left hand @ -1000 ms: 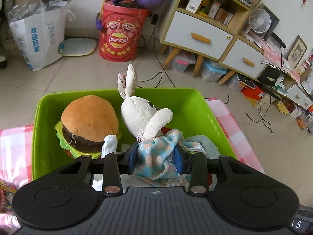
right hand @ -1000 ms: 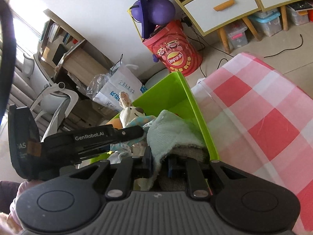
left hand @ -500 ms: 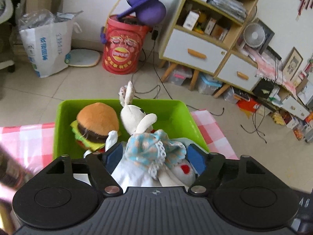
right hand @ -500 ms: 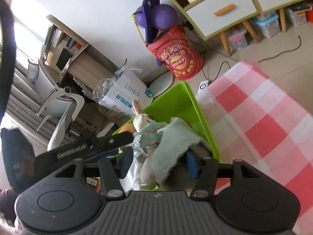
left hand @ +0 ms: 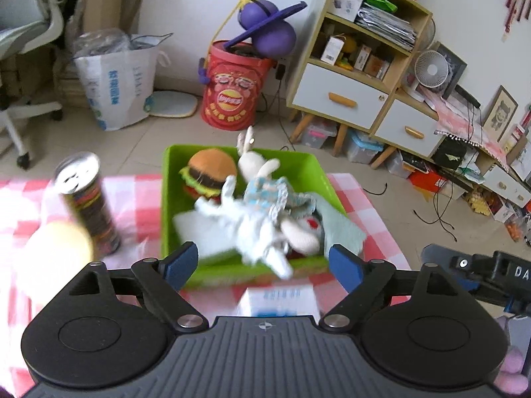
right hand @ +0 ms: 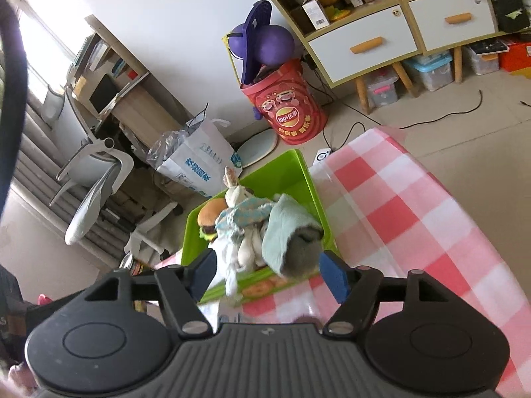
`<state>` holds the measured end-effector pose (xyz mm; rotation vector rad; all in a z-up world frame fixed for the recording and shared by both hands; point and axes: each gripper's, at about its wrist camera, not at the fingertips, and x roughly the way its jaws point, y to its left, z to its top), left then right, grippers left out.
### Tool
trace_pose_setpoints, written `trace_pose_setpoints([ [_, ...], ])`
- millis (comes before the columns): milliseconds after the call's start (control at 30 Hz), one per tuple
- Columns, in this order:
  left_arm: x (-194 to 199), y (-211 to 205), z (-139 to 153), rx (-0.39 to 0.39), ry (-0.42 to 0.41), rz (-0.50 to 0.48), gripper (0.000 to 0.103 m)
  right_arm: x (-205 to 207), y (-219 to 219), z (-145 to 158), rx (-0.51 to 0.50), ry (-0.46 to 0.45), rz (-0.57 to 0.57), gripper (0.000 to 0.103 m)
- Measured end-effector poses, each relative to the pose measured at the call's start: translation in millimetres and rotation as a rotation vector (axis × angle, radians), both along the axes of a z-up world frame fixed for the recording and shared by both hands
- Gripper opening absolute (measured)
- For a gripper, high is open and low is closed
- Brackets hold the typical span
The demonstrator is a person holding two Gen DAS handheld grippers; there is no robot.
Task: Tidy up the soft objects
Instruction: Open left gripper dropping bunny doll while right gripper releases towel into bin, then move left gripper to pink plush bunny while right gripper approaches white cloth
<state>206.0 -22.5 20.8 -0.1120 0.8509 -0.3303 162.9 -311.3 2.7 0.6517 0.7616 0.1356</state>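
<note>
Straight ahead of both grippers, green bin (left hand: 318,172) w/ bunny doll (left hand: 255,212) lying lengthwise toward the jaws; both sets wide open, empty.

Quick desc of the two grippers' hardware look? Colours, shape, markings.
Both match: left gripper and right gripper have matte black bodies with a ribbed grey centre plate, two round black discs, black linkage arms with silver pivot screws, and blue finger pads. A small compass-like mark sits mid-plate. No cables or sleeves visible.
</note>
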Motion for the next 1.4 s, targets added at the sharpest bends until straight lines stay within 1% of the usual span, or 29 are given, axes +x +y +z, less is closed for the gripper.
trace_pose_setpoints([
  [67, -14, 9, 1, 0.001, 0.003, 0.010, 0.086, -11, 2, 5, -0.017, 0.003, 0.008, 0.050],
  [133, -29, 16, 1, 0.001, 0.004, 0.028, 0.091, -23, 5, 9, -0.040, 0.008, 0.018, 0.051],
  [267, -55, 30, -1, 0.007, 0.007, 0.038, 0.092, -46, 10, 17, -0.084, 0.007, 0.042, 0.052],
  [400, -78, 39, -6, 0.017, -0.001, 0.053, 0.094, -65, 17, 19, -0.120, 0.007, 0.065, 0.058],
  [533, -104, 46, -13, 0.050, -0.012, 0.067, 0.097, -80, 26, 17, -0.150, 0.010, 0.096, 0.059],
  [767, -138, 49, -29, 0.080, -0.022, 0.087, 0.098, -98, 38, 3, -0.195, 0.015, 0.133, 0.061],
  [967, -151, 43, -49, 0.105, -0.034, 0.097, 0.098, -103, 45, -14, -0.227, 0.016, 0.149, 0.062],
  [1033, -151, 40, -58, 0.113, -0.030, 0.108, 0.098, -103, 46, -23, -0.233, 0.019, 0.142, 0.065],
  [1067, -151, 38, -63, 0.124, -0.026, 0.109, 0.098, -101, 46, -27, -0.237, 0.032, 0.134, 0.065],
  [1133, -150, 34, -72, 0.149, -0.012, 0.121, 0.098, -94, 46, -37, -0.246, 0.100, 0.118, 0.065],
  [1200, -147, 31, -81, 0.161, 0.002, 0.135, 0.098, -90, 44, -43, -0.243, 0.142, 0.091, 0.065],
  [1333, -139, 23, -96, 0.146, 0.035, 0.155, 0.098, -85, 40, -52, -0.188, 0.179, 0.063, 0.065],
  [1400, -135, 17, -103, 0.137, 0.043, 0.166, 0.098, -83, 42, -55, -0.179, 0.187, 0.052, 0.065],
])
